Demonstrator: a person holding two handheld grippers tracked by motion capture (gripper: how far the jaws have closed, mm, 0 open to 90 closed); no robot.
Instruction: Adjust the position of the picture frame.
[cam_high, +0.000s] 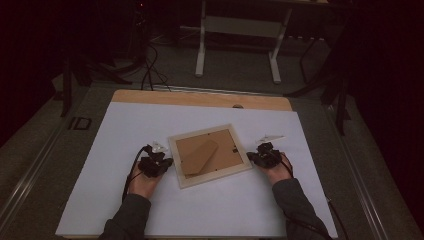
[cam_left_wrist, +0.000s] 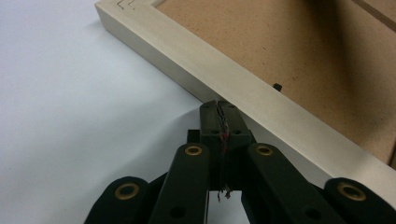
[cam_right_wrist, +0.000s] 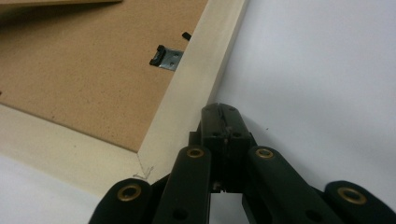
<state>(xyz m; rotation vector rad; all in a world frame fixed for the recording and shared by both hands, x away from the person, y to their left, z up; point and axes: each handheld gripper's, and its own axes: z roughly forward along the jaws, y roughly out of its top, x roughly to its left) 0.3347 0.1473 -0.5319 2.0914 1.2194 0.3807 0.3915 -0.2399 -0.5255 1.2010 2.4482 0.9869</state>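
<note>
Lying face down in the middle of the white counter (cam_high: 125, 200) is a picture frame (cam_high: 209, 155), its brown backing board up and its pale wooden border all round, turned a little askew to the counter's edges. Sitting on the backing is the fold-out stand (cam_high: 199, 156), a darker brown flap.

Flanking it now are both hands. The left tool (cam_high: 167, 162) is sitting just beside the frame's left border, its jaws pressed together with nothing between them; in the left gripper view the closed tips (cam_left_wrist: 219, 106) are meeting the outer edge of the pale wood (cam_left_wrist: 261, 102), touching or all but touching. The left hand (cam_high: 145, 182) is resting low on the counter behind it.

Over on the other side, the right tool (cam_high: 251, 157) is mirroring that, jaws together and holding nothing, tips (cam_right_wrist: 219, 112) right up against the outer edge of the right border (cam_right_wrist: 201, 84) near a corner. Showing in the right gripper view is a small metal clip (cam_right_wrist: 166, 58) on the backing board, close to the inner edge of that border. The right hand (cam_high: 277, 172) is lying on the counter too.
</note>
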